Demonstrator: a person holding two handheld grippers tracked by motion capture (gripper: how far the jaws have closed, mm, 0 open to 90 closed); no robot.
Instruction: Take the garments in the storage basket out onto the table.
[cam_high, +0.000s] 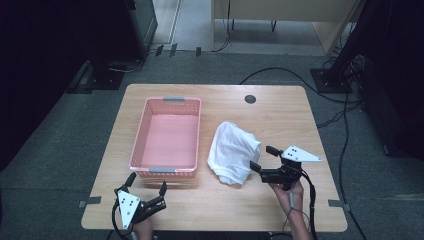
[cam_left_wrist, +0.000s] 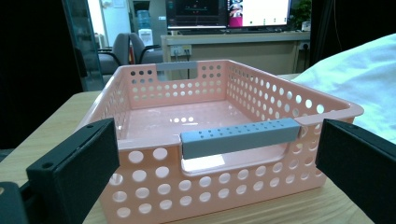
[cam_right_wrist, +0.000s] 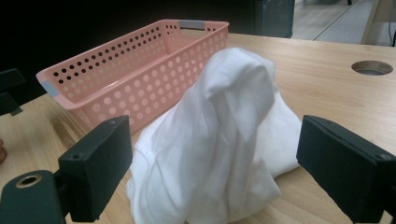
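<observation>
Nothing looked done yet: the one pink perforated basket (cam_high: 167, 140) sat empty on the tabletop (cam_high: 280, 107), and the one crumpled white garment (cam_high: 232, 152) lay just beside it, on its right side, untouched. Judging by the layout, the cloth probably belonged in the basket, so the whole job remained. Two tools were in play. The left hand-held gripper (cam_high: 146, 189) hovered near the basket's near grey handle (cam_left_wrist: 239, 136), jaws spread and empty. The right hand-held gripper (cam_high: 263, 157) faced the garment, jaws likewise released, gripping nothing.

Overhead view — 2 close, basket (cam_high: 167, 135) shared
</observation>
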